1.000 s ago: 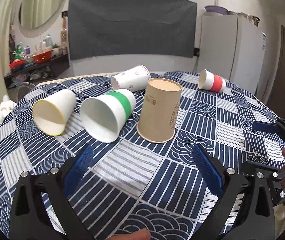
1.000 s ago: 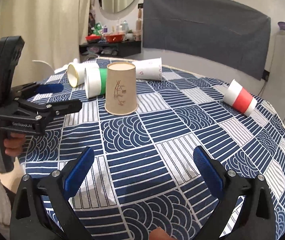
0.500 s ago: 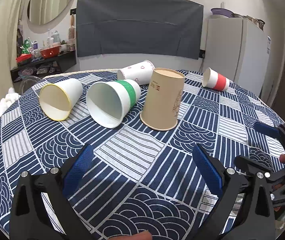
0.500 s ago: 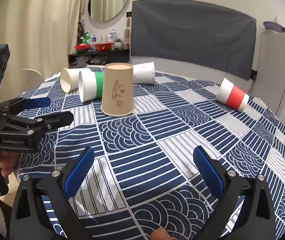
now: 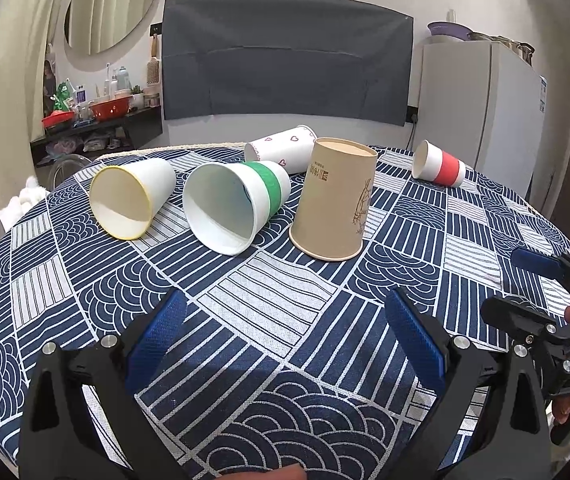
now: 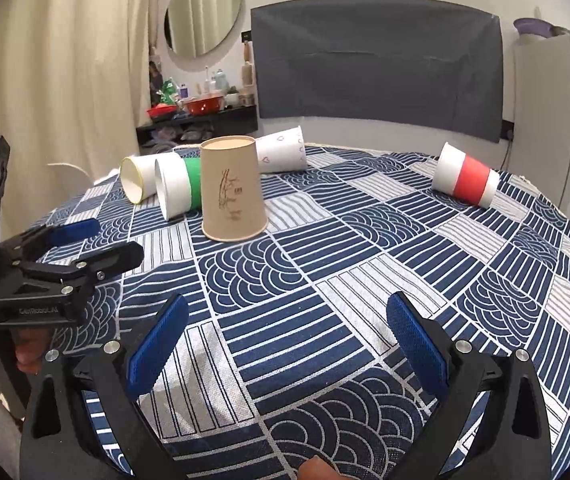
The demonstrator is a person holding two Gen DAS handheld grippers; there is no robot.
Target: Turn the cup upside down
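Note:
A brown paper cup (image 5: pixel 335 200) stands upside down on the patterned tablecloth; it also shows in the right wrist view (image 6: pixel 232 190). A green-banded cup (image 5: pixel 237 204), a yellow-rimmed cup (image 5: pixel 131 198), a heart-print cup (image 5: pixel 283 148) and a red-banded cup (image 5: pixel 439 165) lie on their sides around it. My left gripper (image 5: pixel 285 340) is open and empty, well short of the cups. My right gripper (image 6: pixel 285 344) is open and empty over the near cloth. The red-banded cup (image 6: pixel 465 180) lies far right of it.
The round table (image 5: pixel 485 216) has a blue and white cloth; its edge falls away on both sides. A shelf (image 5: pixel 97 120) with bowls and bottles is at the back left. A white fridge (image 5: pixel 485 100) stands at the back right.
Both grippers have drawn back and lowered a little, so the cups look slightly farther away. Both stay open. No cup has moved.

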